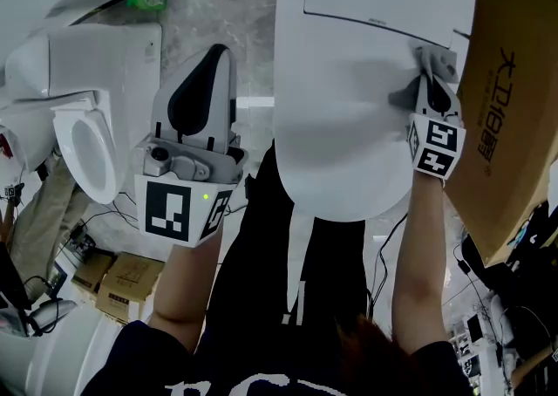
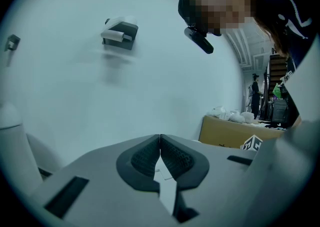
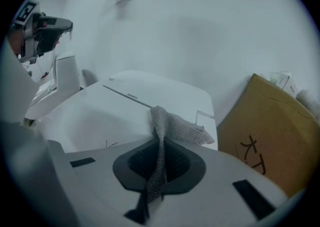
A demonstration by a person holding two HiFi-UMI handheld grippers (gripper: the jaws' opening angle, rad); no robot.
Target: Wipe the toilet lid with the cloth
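Cloth [image 1: 433, 63] lay bunched at the toilet lid's [image 1: 349, 106] far right edge in the head view, the lid's long axis running near to far. The right gripper [image 1: 432, 85] reached it on a forward-stretched arm, while the left gripper [image 1: 215, 58] hovered left of the lid.

In the left gripper view, the jaws were pressed together with nothing between them.

In the right gripper view, the jaws were clamped on the cloth [image 3: 172, 126], which trailed far-right over the toilet lid [image 3: 115, 116].

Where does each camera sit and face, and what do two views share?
Head view: head-mounted, steeply down at the toilet lid; forearms, left gripper, right gripper show.
Left gripper view: rides that gripper, faces a white wall; its shut, empty jaws show.
Right gripper view: rides that gripper, faces the lid; jaws shut on the cloth show.
Head and right gripper views share lid and cloth.
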